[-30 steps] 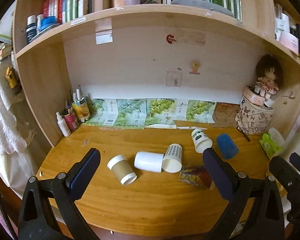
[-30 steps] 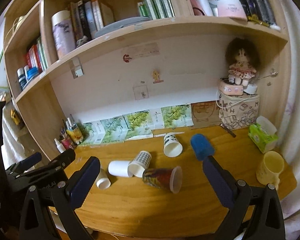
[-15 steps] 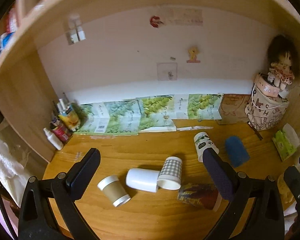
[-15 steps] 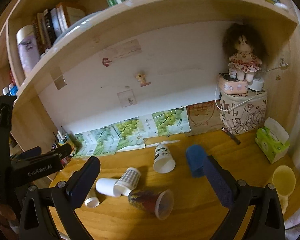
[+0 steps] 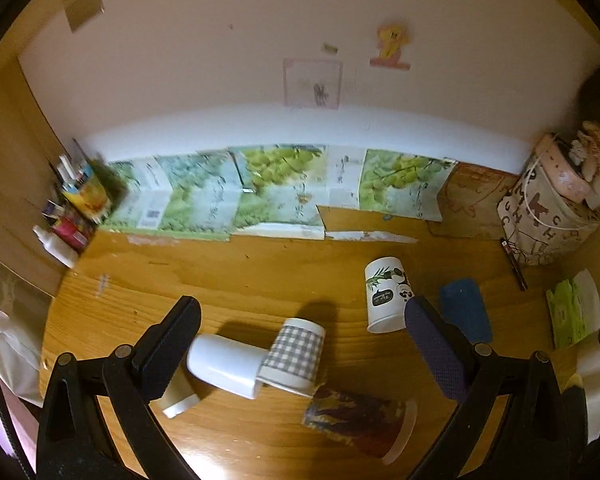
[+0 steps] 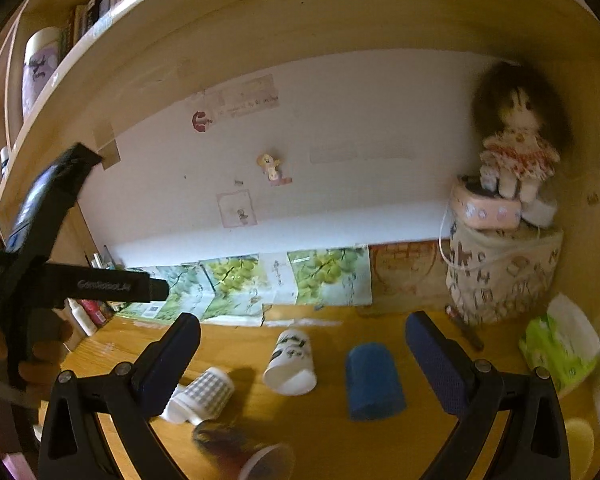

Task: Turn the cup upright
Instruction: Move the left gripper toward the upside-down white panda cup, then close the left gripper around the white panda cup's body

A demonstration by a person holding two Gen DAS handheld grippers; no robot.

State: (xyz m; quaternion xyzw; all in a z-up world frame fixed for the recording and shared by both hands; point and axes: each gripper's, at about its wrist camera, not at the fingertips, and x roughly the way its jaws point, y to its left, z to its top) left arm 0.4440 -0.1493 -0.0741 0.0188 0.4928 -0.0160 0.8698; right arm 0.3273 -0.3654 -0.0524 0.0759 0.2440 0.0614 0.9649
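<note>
- Approaching is my read of the step in hand: both grippers hover above the counter point(image 5: 260, 272) with nothing picked, and every cup lies on its side.
- Left gripper point(image 5: 302, 332): fingers spread wide and empty, framing the checked cup point(image 5: 296, 354) and the white cup point(image 5: 224, 364), whose mouth touches or slips under the checked one's rim.
- Right gripper point(image 6: 302, 354): fingers likewise wide apart and empty, with the panda cup point(image 6: 290, 362) and blue cup point(image 6: 374, 380) lying between them.
- Other cups: a dark patterned cup point(image 5: 356, 420) lies just in front of the checked one, and a tan cup point(image 5: 178, 394) is half hidden behind the left finger.
- Which cup is meant I cannot tell; the checked cup sits most central for the left gripper.
- Next move, as I judge it: lower, close across one cup's wall, lift it free of its neighbours, rotate mouth-up, and set it down.
- Thin paper walls would call for a gentle squeeze.
</note>
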